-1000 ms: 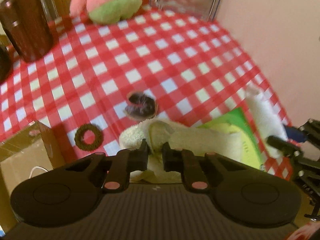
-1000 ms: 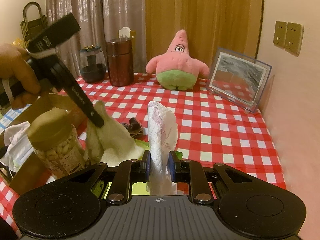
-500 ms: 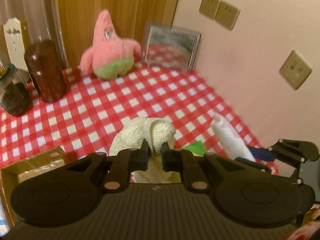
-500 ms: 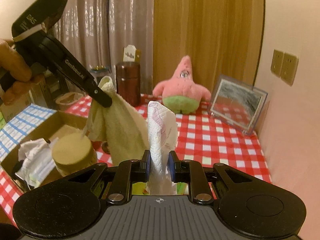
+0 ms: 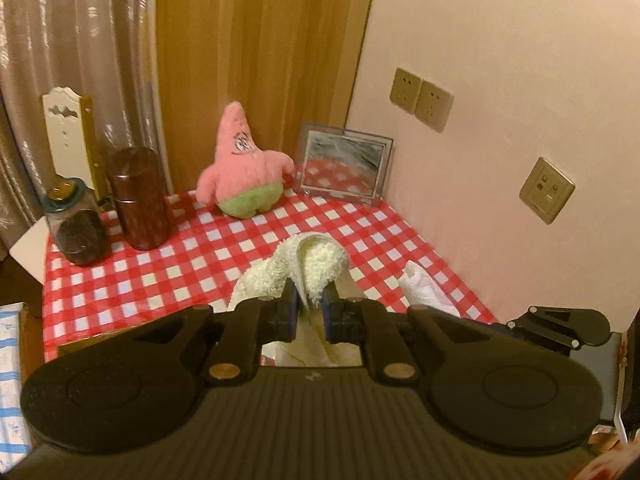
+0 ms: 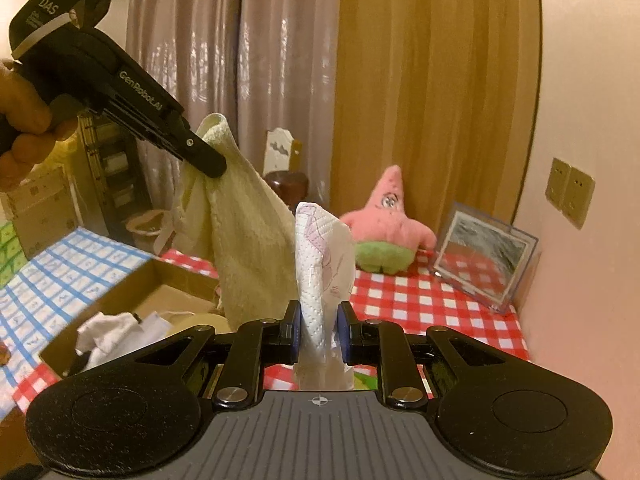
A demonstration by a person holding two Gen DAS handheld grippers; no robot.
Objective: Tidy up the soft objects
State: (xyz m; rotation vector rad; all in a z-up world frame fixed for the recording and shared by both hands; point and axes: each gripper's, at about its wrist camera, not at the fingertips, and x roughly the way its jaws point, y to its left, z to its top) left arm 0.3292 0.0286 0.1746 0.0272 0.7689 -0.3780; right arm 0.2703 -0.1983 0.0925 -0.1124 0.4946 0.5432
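Note:
My left gripper is shut on a cream terry towel and holds it high above the red checked table. In the right wrist view the same towel hangs from the left gripper at upper left. My right gripper is shut on a white paper towel that stands upright between the jaws; it also shows in the left wrist view. A pink starfish plush sits at the back of the table.
An open cardboard box with white cloths inside lies at lower left. A brown canister and a glass jar stand at the back left. A framed picture leans against the wall. The wall is close on the right.
Both grippers have risen well above the table. The cream towel was lifted off the table and now hangs free; the paper towel stays clamped in the right gripper.

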